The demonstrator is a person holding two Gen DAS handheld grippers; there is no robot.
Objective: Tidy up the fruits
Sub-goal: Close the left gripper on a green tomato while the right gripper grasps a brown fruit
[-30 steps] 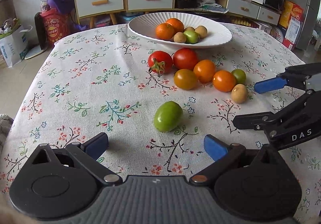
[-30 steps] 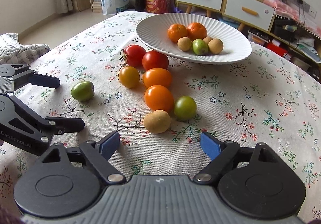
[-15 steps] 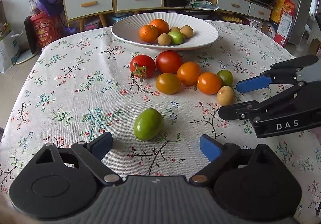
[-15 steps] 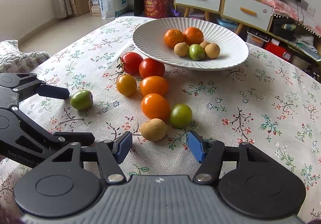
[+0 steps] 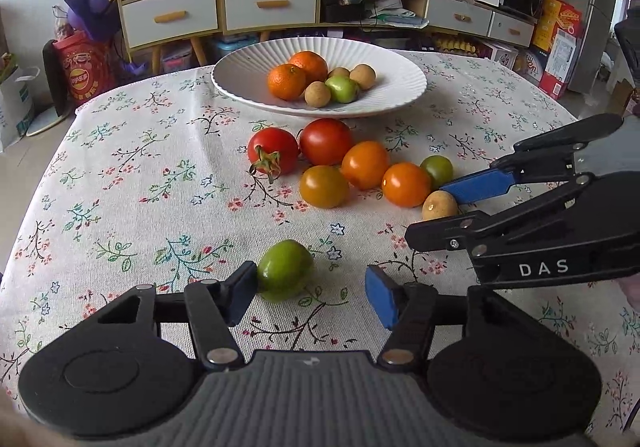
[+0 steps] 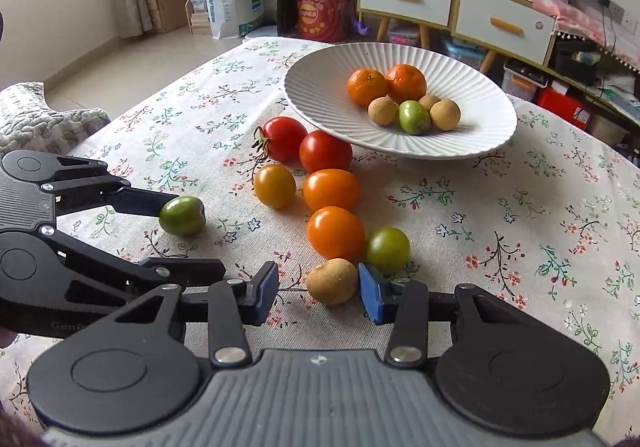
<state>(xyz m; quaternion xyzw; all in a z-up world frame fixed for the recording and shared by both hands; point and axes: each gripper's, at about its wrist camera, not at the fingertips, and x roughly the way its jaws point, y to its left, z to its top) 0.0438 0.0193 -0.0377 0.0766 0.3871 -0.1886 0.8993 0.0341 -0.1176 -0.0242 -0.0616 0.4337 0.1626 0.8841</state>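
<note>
Grab step: left gripper (image 5: pixel 310 293) and right gripper (image 6: pixel 318 291), just closing round green fruit (image 5: pixel 285 275) and tan fruit (image 6: pixel 332 281), neither clamped yet; next clench, lift to plate (image 5: pixel 404 87).

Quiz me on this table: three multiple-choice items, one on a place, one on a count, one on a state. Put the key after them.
1. The lone green fruit near the left gripper lies
A. on a shelf
B. on the tablecloth, between that gripper's jaws
C. on the floor

2. Fruits in the white plate:
A. four
B. six
C. nine

3. The jaws of the right gripper are
A. shut on nothing
B. round the tan fruit, one pad apart from it
C. holding a red tomato off the cloth

Key:
1 B: it sits on the cloth with one pad against it. The jaws have just been closing.
2 B: two oranges, three tan plate fruits and one green plate fruit.
3 B: the jaws have just been closing. One pad touches the fruit and a gap shows at the other.
</note>
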